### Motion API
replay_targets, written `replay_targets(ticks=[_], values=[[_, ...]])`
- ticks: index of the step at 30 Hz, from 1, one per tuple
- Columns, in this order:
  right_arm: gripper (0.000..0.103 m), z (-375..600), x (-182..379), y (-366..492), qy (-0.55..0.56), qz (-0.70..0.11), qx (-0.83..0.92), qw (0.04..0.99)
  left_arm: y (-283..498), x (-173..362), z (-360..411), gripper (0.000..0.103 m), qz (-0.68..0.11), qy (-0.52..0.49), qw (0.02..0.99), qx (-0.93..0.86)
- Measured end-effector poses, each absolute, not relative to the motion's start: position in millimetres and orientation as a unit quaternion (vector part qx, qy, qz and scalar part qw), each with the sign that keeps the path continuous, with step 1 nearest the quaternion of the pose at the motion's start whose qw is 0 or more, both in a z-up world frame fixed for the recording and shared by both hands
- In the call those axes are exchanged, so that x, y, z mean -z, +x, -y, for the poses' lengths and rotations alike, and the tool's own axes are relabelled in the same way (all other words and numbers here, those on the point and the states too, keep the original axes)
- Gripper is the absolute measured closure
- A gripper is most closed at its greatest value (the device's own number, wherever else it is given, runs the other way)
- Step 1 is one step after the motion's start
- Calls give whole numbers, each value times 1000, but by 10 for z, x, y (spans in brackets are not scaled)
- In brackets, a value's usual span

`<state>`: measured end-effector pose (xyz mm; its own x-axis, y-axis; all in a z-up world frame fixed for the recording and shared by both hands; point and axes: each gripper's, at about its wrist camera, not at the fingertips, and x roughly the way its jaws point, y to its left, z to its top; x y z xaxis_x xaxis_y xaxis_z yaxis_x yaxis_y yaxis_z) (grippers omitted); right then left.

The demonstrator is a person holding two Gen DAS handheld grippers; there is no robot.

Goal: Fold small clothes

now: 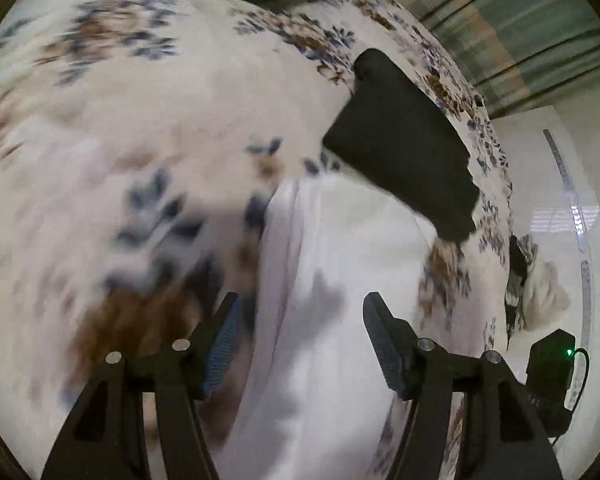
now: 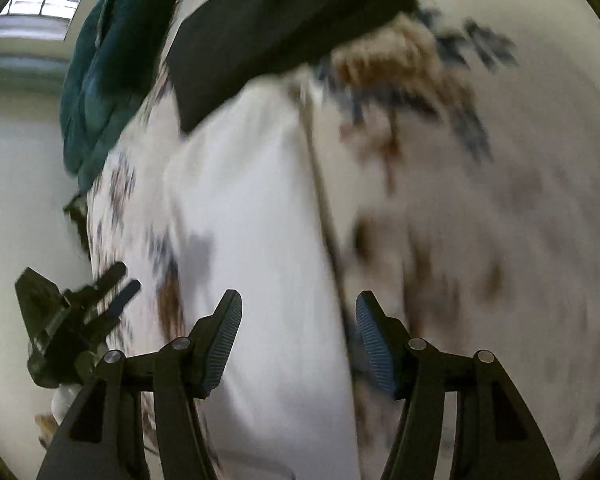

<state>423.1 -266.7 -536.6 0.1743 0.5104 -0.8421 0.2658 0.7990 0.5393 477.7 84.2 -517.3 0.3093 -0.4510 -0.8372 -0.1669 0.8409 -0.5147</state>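
Observation:
A white garment [image 1: 332,240] lies flat on the flowered bed sheet [image 1: 140,100], with a folded black garment [image 1: 400,136] overlapping its far end. My left gripper [image 1: 300,312] hovers above the near part of the white garment, open, nothing between its pads. In the right wrist view the same white garment [image 2: 252,200] runs up the middle to the black garment [image 2: 284,20]. My right gripper [image 2: 298,308] is open above it and holds nothing. The left gripper [image 2: 116,284] shows at the lower left, over the bed's edge. Both views are blurred.
A teal blanket [image 2: 100,80] is bunched at the far side of the bed. A loose pile of clothes [image 1: 544,292] sits at the bed's edge, beside a black box with a green light [image 1: 548,376]. Pale floor [image 2: 20,200] borders the bed; a striped curtain [image 1: 520,32] hangs beyond.

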Motion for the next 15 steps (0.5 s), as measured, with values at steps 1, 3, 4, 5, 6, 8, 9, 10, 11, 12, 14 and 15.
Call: replay_targets(ticks=[1,3,4,5,6,8,9,10,11,12,14,15], values=[[41,2690,5482,4363,306,-635,-84,704,4900,5242,-811,43,-586,-265,760,95],[41,2684,5625,4602,317,-630,-80,705,5234,5487,-722,43,-600,-275,744,108],[41,2725,5720,4773,328,-630,-78,700,5301,5540,-686,43,-604,-275,740,112],[41,2763,5783,4882,337,-630,-73,696,5385,5612,-659,43,-609,-271,736,113],[41,2794,5887,4959,344,-628,-71,694,5475,5685,-629,46,-610,-267,737,114],[41,2856,6059,5137,372,-626,-77,681,5501,5677,-619,67,-599,-263,747,120],[41,2876,6134,5204,385,-627,-80,673,5531,5697,-611,92,-601,-261,745,127],[41,2873,6199,5217,392,-626,-83,669,5553,5721,-615,92,-603,-267,739,136],[43,2876,6228,5239,398,-623,-90,667,5559,5721,-618,93,-599,-270,741,139],[68,2876,6218,5250,396,-616,-98,674,5549,5712,-636,94,-595,-270,743,145],[102,2877,6214,5266,388,-614,-90,681,5546,5747,-705,94,-594,-282,738,153],[102,2884,6229,5297,389,-610,-80,686,5574,5791,-738,94,-595,-290,733,155]])
